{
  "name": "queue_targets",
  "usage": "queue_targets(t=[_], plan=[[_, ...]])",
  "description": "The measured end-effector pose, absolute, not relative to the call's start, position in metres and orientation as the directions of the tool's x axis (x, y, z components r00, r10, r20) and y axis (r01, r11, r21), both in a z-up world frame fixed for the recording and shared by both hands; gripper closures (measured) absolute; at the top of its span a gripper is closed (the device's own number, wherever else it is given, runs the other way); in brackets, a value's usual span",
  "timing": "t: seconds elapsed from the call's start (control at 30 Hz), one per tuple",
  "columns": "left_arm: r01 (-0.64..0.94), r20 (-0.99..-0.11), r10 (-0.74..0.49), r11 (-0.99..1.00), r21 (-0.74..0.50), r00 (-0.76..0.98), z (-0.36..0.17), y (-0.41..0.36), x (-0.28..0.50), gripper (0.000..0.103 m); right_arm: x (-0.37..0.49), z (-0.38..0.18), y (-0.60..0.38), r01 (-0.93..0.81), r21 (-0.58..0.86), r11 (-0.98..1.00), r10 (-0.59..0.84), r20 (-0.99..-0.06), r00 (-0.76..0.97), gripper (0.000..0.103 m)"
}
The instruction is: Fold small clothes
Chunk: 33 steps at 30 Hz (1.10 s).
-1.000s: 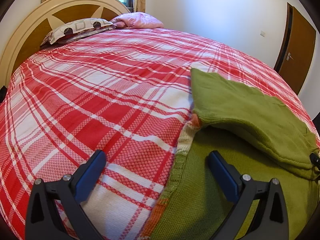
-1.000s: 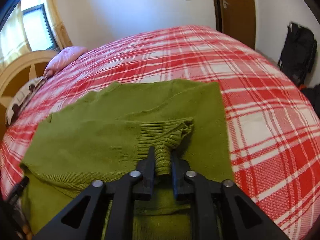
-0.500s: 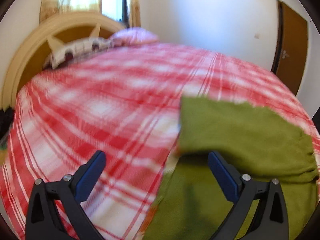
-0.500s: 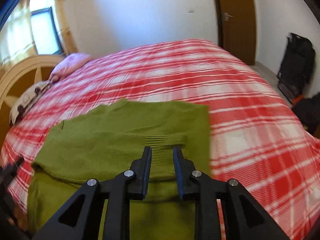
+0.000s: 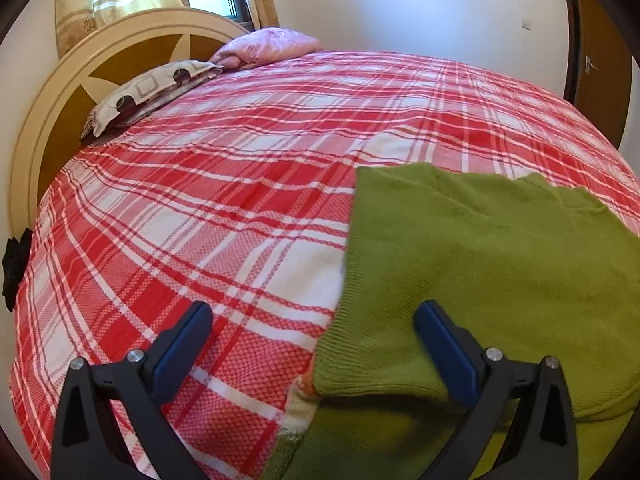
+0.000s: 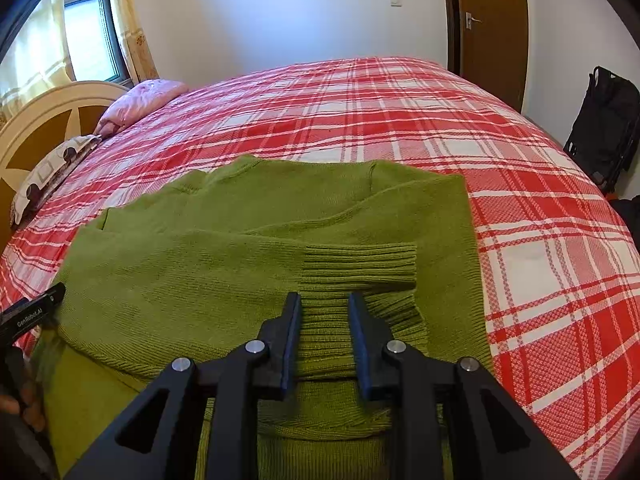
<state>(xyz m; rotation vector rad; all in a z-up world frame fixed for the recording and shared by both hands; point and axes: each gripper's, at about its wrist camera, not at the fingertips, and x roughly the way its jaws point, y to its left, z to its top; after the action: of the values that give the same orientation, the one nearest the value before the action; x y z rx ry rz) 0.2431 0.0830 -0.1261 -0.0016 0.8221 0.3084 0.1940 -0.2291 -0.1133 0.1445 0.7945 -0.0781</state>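
Note:
A green knit sweater (image 6: 224, 276) lies on the red plaid bed (image 6: 400, 120), with a sleeve folded across its body. The sleeve's ribbed cuff (image 6: 360, 266) rests flat just beyond my right gripper (image 6: 324, 300). That gripper's jaws are opening; ribbed knit shows in the gap below them and the pads do not press on it. My left gripper (image 5: 312, 312) stands wide open over the sweater's (image 5: 488, 264) left edge, one finger above the plaid cover (image 5: 224, 208), the other above the green knit, holding nothing. A part of the left gripper (image 6: 34, 312) shows at the right wrist view's left edge.
Two pillows, a patterned one (image 5: 148, 92) and a pink one (image 5: 268, 46), lie by the cream headboard (image 5: 44, 128). A brown door (image 6: 492, 20) and a black bag (image 6: 604, 120) stand beyond the bed's right side. Plaid cover stretches past the sweater.
My right gripper has let go of the ribbed cuff and drawn back; the sleeve now lies flat across the sweater. The left gripper has shifted and stays open.

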Motion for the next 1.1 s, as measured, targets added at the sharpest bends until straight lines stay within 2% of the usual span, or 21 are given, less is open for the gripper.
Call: queue_targets(t=[0.07,0.13,0.2,0.27,0.37,0.53,0.63,0.9,1.1], plan=[[-0.276,-0.724,0.271,0.954,0.115,0.634,-0.126,0.084,0.246,0.0,0.195,-0.113,-0.226,0.113,0.09,0.99,-0.014,-0.716,0.698,0.068],[-0.277,-0.726,0.269,0.954,0.112,0.633,-0.127,0.086,0.245,0.0,0.196,-0.113,-0.222,0.09,0.084,0.992,-0.003,-0.718,0.696,0.057],[-0.276,-0.729,0.262,0.955,0.104,0.632,-0.127,0.085,0.25,0.0,0.198,-0.114,-0.216,0.051,0.076,0.996,0.019,-0.723,0.691,0.036],[-0.277,-0.735,0.247,0.957,0.083,0.632,-0.127,0.087,0.251,0.0,0.201,-0.116,-0.206,0.012,0.038,0.999,0.02,-0.735,0.678,0.025],[-0.283,-0.74,0.233,0.957,0.059,0.632,-0.126,0.09,0.249,0.0,0.199,-0.115,-0.192,0.012,-0.052,0.999,-0.047,-0.746,0.664,0.025],[-0.237,-0.73,0.212,0.969,0.071,0.65,-0.115,0.087,0.228,0.0,0.162,-0.104,-0.201,0.064,0.027,0.998,-0.023,-0.742,0.67,0.025],[-0.188,-0.717,0.203,0.977,0.102,0.667,-0.11,0.082,0.214,0.0,0.133,-0.097,-0.2,0.057,0.02,0.998,-0.024,-0.737,0.675,0.025],[0.064,-0.7,0.02,0.994,0.094,0.714,-0.099,0.081,0.163,0.0,0.033,-0.07,-0.245,0.146,0.056,0.988,-0.066,-0.699,0.712,0.025],[0.184,-0.691,-0.087,0.981,0.067,0.718,-0.093,0.109,0.11,0.0,-0.037,-0.065,-0.285,0.193,0.118,0.974,-0.045,-0.735,0.676,0.025]])
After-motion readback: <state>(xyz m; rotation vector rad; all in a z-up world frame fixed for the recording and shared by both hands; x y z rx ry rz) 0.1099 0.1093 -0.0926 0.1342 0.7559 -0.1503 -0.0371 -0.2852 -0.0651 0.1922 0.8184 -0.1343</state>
